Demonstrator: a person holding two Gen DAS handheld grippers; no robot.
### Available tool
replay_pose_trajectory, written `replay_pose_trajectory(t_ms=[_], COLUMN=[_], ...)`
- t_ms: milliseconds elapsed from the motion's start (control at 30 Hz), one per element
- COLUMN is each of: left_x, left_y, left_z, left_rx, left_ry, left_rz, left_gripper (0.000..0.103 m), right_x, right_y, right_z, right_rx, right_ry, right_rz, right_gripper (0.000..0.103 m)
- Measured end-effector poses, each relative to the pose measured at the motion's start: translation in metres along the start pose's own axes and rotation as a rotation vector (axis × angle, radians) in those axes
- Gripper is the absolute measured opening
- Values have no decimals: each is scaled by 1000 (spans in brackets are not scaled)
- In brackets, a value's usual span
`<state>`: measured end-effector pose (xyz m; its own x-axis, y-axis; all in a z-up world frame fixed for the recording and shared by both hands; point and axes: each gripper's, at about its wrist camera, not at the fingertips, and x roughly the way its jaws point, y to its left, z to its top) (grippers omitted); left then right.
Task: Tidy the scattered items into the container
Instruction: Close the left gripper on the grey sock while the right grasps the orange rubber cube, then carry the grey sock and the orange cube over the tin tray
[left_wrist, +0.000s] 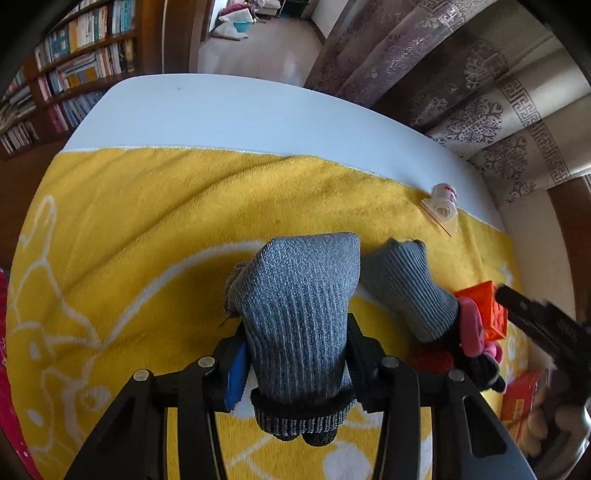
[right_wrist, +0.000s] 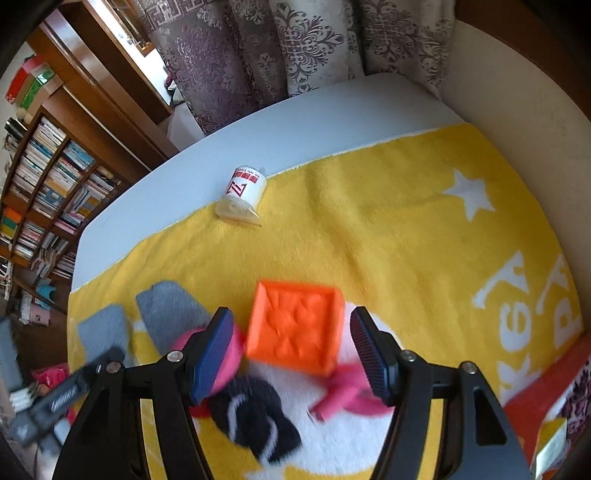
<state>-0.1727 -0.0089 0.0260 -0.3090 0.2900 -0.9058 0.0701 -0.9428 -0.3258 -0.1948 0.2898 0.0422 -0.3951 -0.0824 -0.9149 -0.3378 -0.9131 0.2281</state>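
My left gripper (left_wrist: 295, 350) is shut on a grey knitted sock (left_wrist: 299, 306) with a black band and holds it above the yellow towel (left_wrist: 147, 221). A second grey sock (left_wrist: 406, 288) lies to its right, next to an orange cube (left_wrist: 491, 314). My right gripper (right_wrist: 291, 350) is open, its jaws spread on either side of the orange cube (right_wrist: 295, 328), which lies on the towel (right_wrist: 406, 221). A pink and black soft toy (right_wrist: 255, 413) lies under and between the fingers. Both grey socks (right_wrist: 166, 314) show at the left of the right wrist view.
A small white packet with red print (right_wrist: 243, 192) lies at the towel's far edge, on the white table (right_wrist: 166, 206); it also shows in the left wrist view (left_wrist: 441, 203). A red box (left_wrist: 521, 402) lies at the right. Curtains and bookshelves stand behind the table.
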Motion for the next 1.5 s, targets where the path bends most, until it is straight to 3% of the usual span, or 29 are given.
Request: replay_pose_trajectory(t_ms=[233, 300, 367, 833, 1133, 1500], left_x=[-6, -6, -8, -48, -63, -62], left_y=[-7, -10, -14, -74, -149, -264], left_z=[-15, -17, -20, -44, -92, -169], left_rx=[12, 12, 14, 101, 215, 420], left_ry=[11, 14, 13, -18, -2, 56], left_rz=[-10, -14, -16, -36, -67, -135], left_gripper=[47, 47, 47, 47, 47, 47], right_x=[28, 36, 33, -74, -149, -224], right_y=[6, 3, 1, -25, -83, -206], right_z=[1, -3, -6, -39, -94, -188], right_rx=[-19, -33, -33, 1, 15, 113], right_ry=[62, 96, 91, -44, -114, -163], right_rz=[-70, -88, -74, 65, 85, 6], right_gripper=[70, 60, 57, 55, 55, 55])
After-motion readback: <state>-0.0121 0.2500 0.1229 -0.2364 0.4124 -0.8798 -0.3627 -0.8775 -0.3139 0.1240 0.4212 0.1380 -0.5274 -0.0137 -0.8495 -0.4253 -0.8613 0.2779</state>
